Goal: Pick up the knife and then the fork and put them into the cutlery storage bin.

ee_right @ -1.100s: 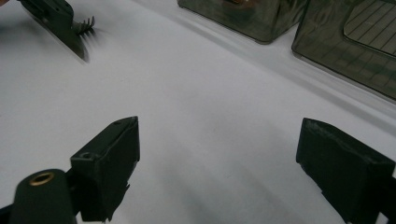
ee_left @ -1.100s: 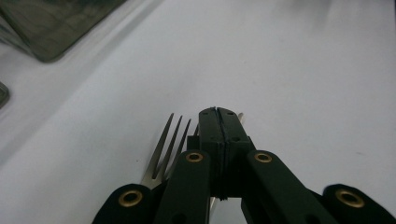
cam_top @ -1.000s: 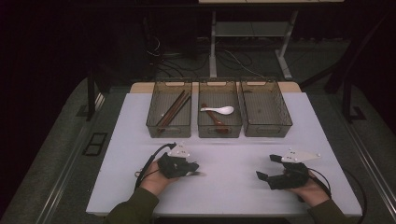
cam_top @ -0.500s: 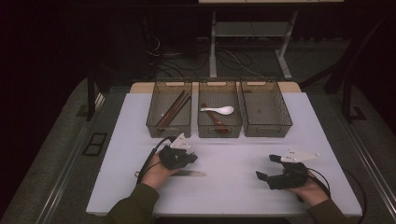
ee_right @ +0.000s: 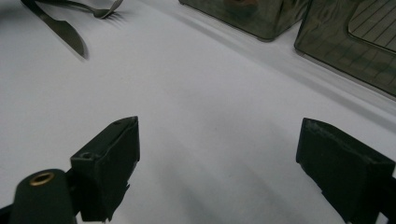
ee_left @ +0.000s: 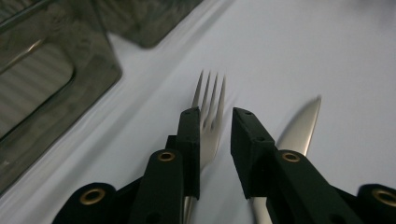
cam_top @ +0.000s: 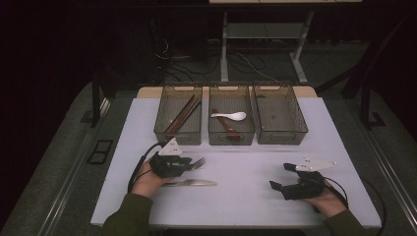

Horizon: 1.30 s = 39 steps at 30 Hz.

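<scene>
So the left gripper [cam_top: 189,163] is at the fork [ee_left: 208,116], jaws narrowed down around its neck with the tines poking out past the tips. There's a sliver of gap on one side, so I can't tell if it's properly clamped. The fork sits on the white table [cam_top: 246,177], near the front of the left bin [cam_top: 178,115]. The knife [cam_top: 189,183] lies flat just beside it, on the side toward the person. The right gripper [cam_top: 278,186] rests on the table well apart from all that, jaws spread wide with nothing between them. Chopsticks [cam_top: 183,114] sit in the left bin, spoons [cam_top: 228,116] in the middle one.
</scene>
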{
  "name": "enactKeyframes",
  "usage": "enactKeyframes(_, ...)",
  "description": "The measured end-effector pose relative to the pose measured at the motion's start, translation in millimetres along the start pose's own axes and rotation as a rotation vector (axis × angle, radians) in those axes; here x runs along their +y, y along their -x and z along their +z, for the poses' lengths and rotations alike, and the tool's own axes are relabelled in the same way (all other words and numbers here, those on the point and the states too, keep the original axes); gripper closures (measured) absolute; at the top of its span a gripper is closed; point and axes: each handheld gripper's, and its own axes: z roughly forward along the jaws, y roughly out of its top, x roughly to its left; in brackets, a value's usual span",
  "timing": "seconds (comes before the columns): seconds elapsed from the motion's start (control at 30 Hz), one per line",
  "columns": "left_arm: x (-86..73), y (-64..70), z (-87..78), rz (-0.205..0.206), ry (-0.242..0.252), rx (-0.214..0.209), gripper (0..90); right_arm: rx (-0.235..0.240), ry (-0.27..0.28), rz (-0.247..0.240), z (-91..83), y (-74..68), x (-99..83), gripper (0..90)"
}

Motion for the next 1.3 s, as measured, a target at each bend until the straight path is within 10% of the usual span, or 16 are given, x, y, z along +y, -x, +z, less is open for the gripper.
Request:
enactKeyframes(0.53, -23.6, -15.3, 1.1, -0.050, -0.075, -0.004, 75.6, 0.000, -0.002, -0.002, 0.4, -0.1, -0.2, 13.7)
enactKeyframes(1.3, -3.6, -16.7, 6.2, 0.041, -0.035, -0.040, 84.6, -0.005, -0.006, -0.005, 0.8, 0.1, -0.3, 13.7)
